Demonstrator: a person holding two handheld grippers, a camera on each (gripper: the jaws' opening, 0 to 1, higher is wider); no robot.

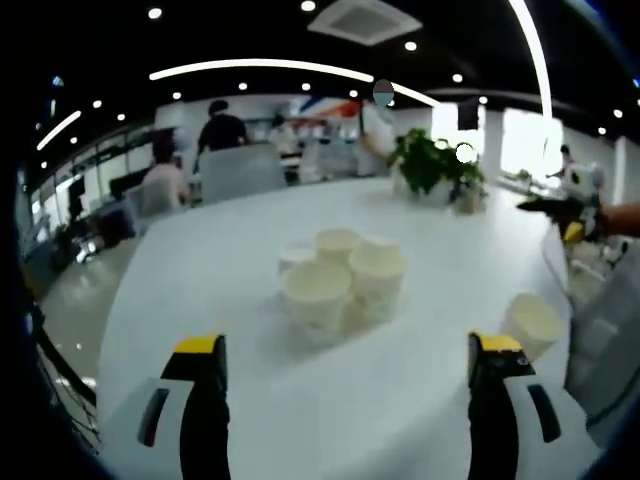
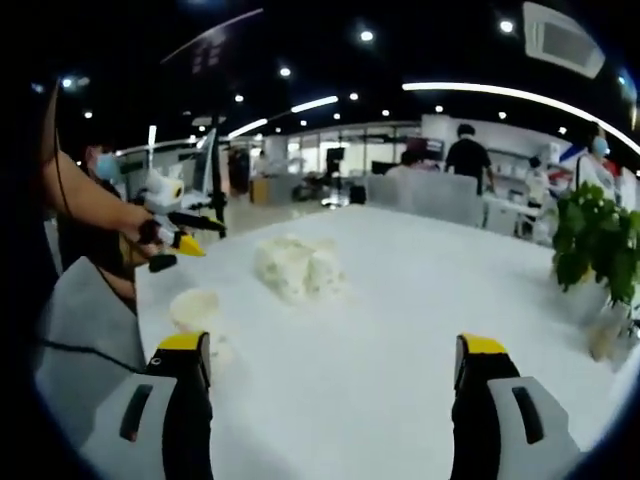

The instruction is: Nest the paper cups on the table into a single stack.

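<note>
Centre of the left gripper view, a cluster of paper cups (image 1: 340,275) stands bunched together on the white table (image 1: 200,260), upright and touching one another. Off at the right edge sits a lone cup (image 1: 532,322), well apart from the bunch. Left gripper (image 1: 345,360) rises from the bottom of the frame, jaws spread wide, nothing between them, short of the cups. At the far right a hand comes in with the other gripper (image 1: 565,212).

Over in the right gripper view, the cluster (image 2: 297,265) shows blurred at centre left, the lone cup (image 2: 195,308) lower left, near the table edge. Right gripper (image 2: 335,365) is wide too, empty. A potted plant (image 2: 595,245) stands at right; the left gripper (image 2: 175,235) shows at the left.
</note>
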